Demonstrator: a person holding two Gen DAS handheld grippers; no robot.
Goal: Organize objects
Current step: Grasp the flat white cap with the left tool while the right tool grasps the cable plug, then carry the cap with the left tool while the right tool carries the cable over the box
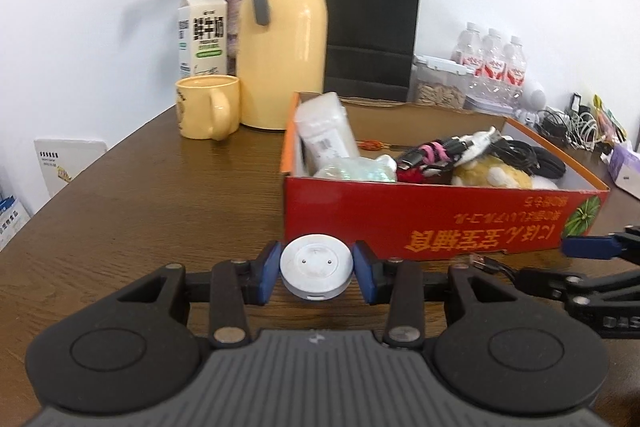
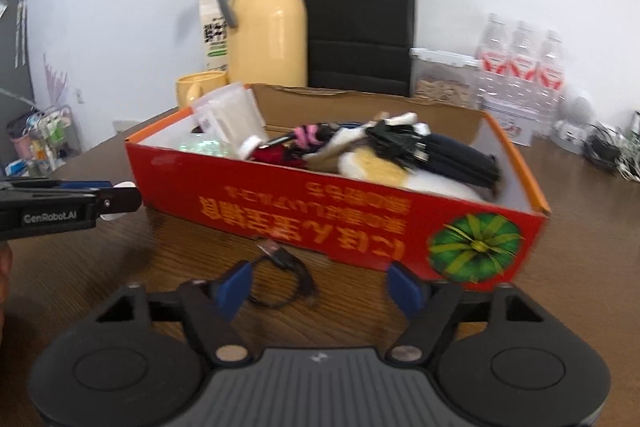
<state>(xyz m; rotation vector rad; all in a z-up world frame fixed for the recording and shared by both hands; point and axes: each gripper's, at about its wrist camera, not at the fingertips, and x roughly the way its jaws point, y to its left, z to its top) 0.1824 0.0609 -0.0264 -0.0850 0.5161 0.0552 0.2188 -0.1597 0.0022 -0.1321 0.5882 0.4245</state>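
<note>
the dark brown wooden table carries everything here. biggest on it is the open red cardboard box with upside-down yellow lettering, heaped with cables, a plush toy and plastic packets. behind it stand a black paper bag, a tall cream-yellow thermos jug with a grey handle, a white milk carton and a yellow ceramic mug.

now the left gripper: its blue pads are clenched on a small round white puck-shaped device, one pad on each side of the disc, held just in front of the box's near wall and lifted a little off the wood.

the right gripper stands released, fingers apart with nothing pressed between them. a short black cable loop with a usb plug lies on the table close to the left finger, right below the box front; whether the pad touches it, i can't tell.
</note>
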